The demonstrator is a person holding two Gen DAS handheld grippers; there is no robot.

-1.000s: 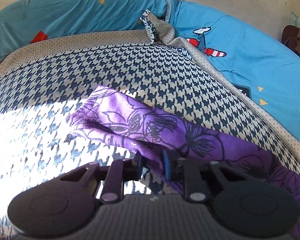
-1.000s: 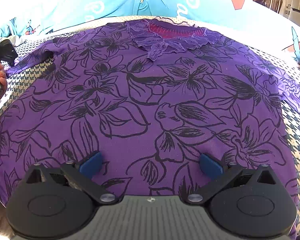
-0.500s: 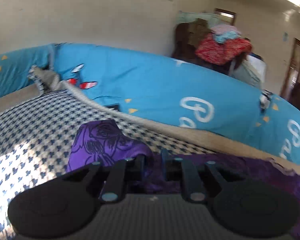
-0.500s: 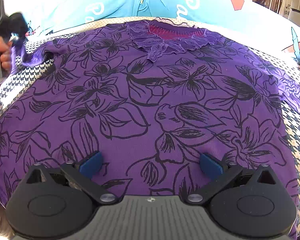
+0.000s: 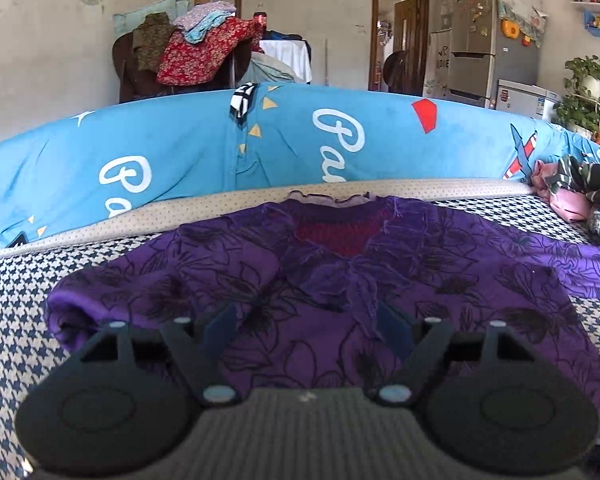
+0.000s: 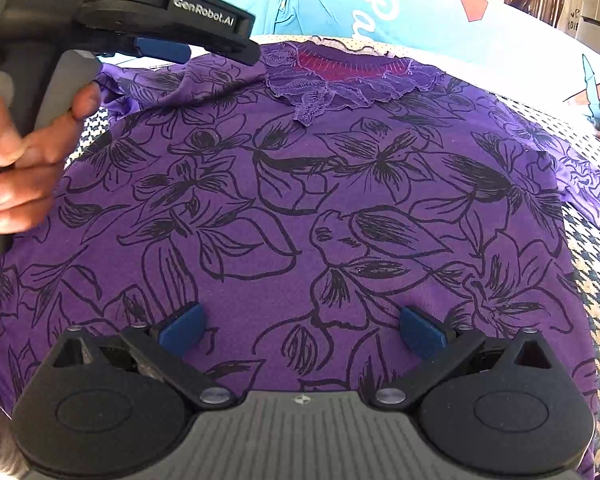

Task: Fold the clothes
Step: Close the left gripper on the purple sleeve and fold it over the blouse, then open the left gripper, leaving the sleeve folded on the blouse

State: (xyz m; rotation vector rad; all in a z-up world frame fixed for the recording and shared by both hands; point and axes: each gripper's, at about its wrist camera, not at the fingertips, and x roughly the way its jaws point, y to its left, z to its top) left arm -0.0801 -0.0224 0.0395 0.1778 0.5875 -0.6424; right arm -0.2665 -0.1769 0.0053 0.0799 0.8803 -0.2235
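Left gripper (image 5: 304,322): fingers (image 5: 220,326) have just been opening and now stand wide, with nothing pinched between them. They sit just above the purple floral top (image 6: 320,208), over its left shoulder area. The left sleeve (image 5: 112,300) lies folded in over the body there, and its rolled fold edge faces the bed's left side. From the right wrist view the same gripper (image 6: 204,46) hangs near the collar (image 6: 340,80), with the person's hand (image 6: 24,160) on its handle.

Right gripper (image 6: 300,330): fingers (image 6: 182,326) wide apart, nothing held. It hovers over the hem end of the top, pointing up the garment toward the collar.

Top lies flat, front up, on the houndstooth blanket (image 5: 16,320) in the middle of the bed. Long axis runs from the near edge of the bed, where the hem is, to the far edge, where the collar sits against the blue quilt (image 5: 180,148). The right sleeve (image 6: 584,176) is spread out toward the bed's right side and not yet folded in.

My read: the next fold turns on that right sleeve. It lies up and to the right of the right fingers, and well across the body from the left fingers. The right hand is the nearer one, and the fold line should run parallel to the long axis. Loose clothes (image 5: 572,196) at the far right corner sit close to the sleeve end, so there's a snag risk.
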